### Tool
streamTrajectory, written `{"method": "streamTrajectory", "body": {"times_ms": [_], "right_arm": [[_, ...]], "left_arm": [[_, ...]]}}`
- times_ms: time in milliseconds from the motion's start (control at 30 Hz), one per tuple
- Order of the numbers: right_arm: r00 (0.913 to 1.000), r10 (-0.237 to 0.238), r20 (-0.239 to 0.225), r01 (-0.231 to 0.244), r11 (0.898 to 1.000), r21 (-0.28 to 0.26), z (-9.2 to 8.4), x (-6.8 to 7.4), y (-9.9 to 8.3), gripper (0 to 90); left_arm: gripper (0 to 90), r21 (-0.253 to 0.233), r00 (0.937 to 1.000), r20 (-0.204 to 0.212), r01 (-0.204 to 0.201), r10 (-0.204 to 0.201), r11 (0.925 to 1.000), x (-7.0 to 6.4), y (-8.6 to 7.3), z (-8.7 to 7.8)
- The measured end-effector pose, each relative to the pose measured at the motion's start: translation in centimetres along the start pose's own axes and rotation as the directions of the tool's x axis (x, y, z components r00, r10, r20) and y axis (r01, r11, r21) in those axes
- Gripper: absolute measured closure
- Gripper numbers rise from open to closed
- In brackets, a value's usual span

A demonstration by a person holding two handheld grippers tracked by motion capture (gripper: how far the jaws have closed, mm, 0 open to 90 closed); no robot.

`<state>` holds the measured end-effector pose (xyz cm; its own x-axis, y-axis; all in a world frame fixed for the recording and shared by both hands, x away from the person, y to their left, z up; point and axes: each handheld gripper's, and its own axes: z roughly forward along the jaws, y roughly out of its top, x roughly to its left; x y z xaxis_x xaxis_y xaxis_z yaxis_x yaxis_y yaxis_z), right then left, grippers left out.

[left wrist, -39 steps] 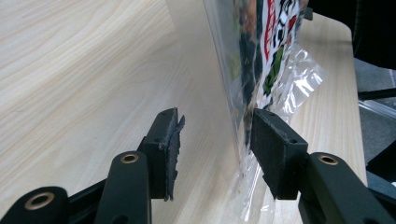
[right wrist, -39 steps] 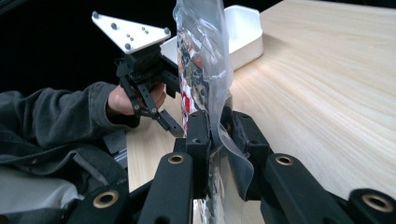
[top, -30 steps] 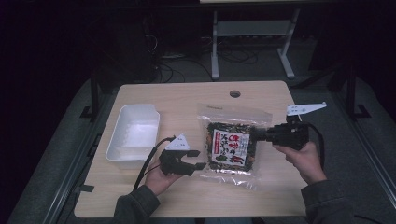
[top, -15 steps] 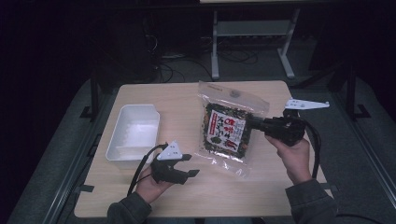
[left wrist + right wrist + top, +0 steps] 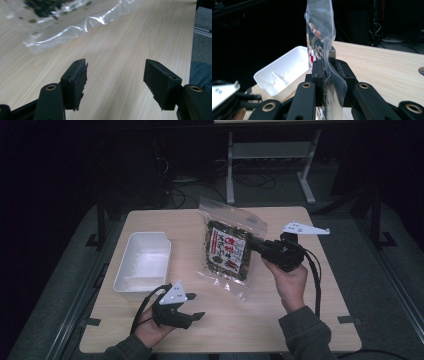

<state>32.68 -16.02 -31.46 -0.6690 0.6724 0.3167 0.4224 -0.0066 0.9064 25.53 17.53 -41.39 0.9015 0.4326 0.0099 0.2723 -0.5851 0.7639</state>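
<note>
Clear snack bag (image 5: 229,249) is clamped at its edge in right tongs (image 5: 256,246), lifted off bench (image 5: 300,320) beside white tray (image 5: 142,262); left tongs (image 5: 192,307) released, empty; placement still pending.

A pale wooden tabletop (image 5: 300,320) is seen on grey carpet (image 5: 385,270). Behind it, a metal stand (image 5: 270,155) and loose cables (image 5: 185,190) are set in a dark room.
</note>
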Motion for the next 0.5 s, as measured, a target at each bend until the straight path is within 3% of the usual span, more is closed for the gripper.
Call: {"method": "streamTrajectory", "body": {"times_ms": [267, 500], "right_arm": [[0.9997, -0.023, 0.006, 0.023, 0.998, -0.057, 3.1, 3.3, 1.7, 78.1], [0.9994, -0.034, -0.006, 0.034, 0.997, -0.069, 7.4, 6.3, 3.0, 78.1]], "left_arm": [[32.9, -0.009, 1.0, 0.005, 0.0, 0.0, 1.0, -0.4, -0.8, -1.3], [32.4, -0.003, 0.9999, -0.003, -0.012, 0.012, 0.9999, -0.8, -1.8, -2.4]]}}
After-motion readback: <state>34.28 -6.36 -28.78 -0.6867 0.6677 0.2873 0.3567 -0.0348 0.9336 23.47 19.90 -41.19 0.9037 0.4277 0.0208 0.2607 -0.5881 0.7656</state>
